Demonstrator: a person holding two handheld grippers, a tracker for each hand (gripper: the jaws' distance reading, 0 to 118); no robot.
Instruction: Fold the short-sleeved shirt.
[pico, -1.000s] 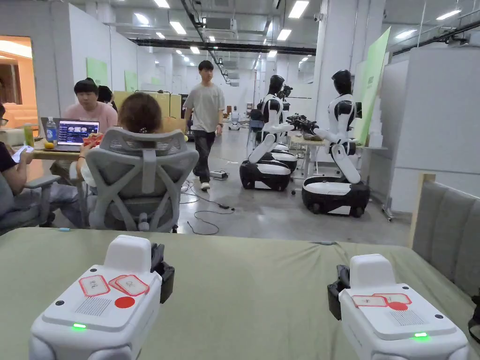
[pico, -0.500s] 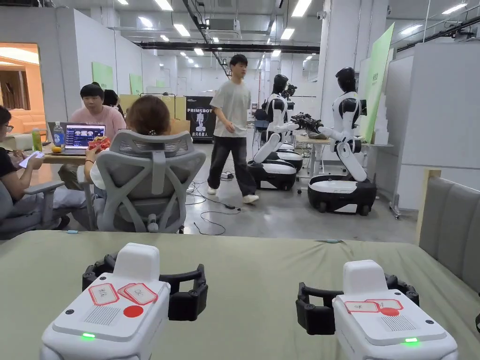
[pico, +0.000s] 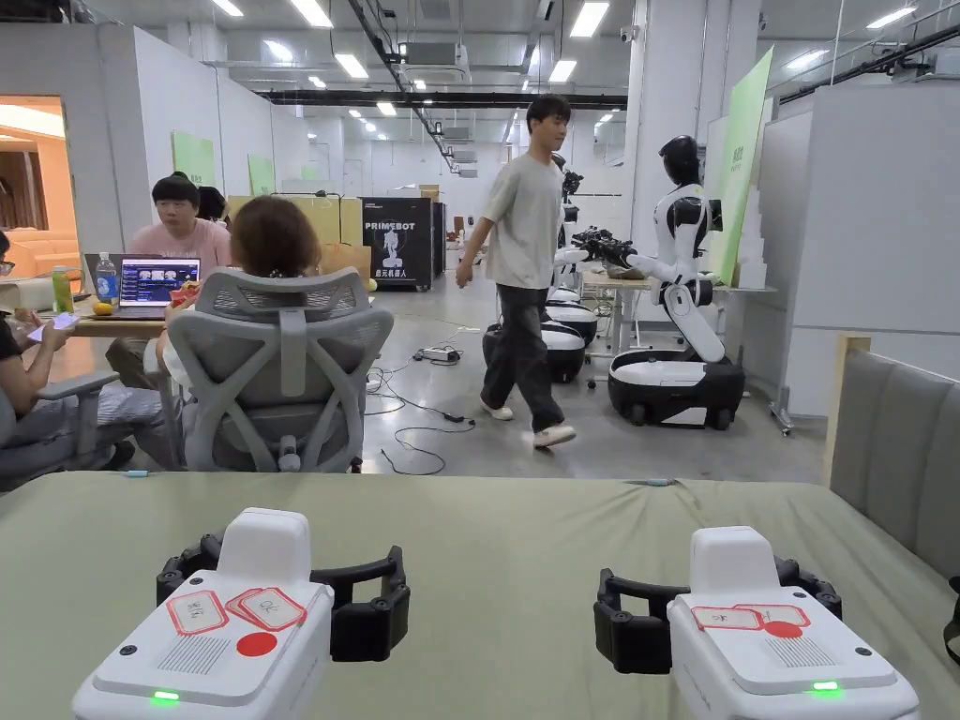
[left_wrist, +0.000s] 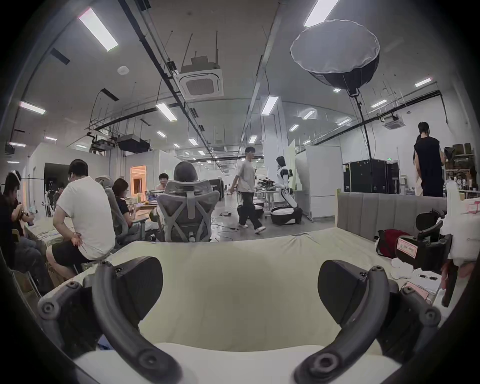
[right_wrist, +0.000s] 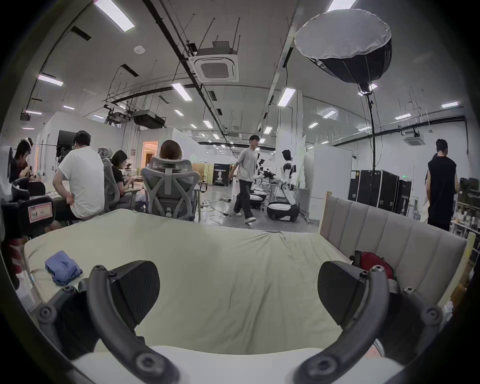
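Bed (pico: 506, 544) bare ahead. Left tongs (left_wrist: 240, 288) and right tongs (right_wrist: 239, 288) gape, empty. Blue bundle (right_wrist: 63, 267), prob. the shirt, at bed's left edge, nearer my left; bunched, no axis readable.

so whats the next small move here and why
Probably swing the left gripper left toward the crumpled blue garment lying near the bed's left edge. Both it and the right gripper are open and empty over bare sheet, so nothing is yet in hand to fold.
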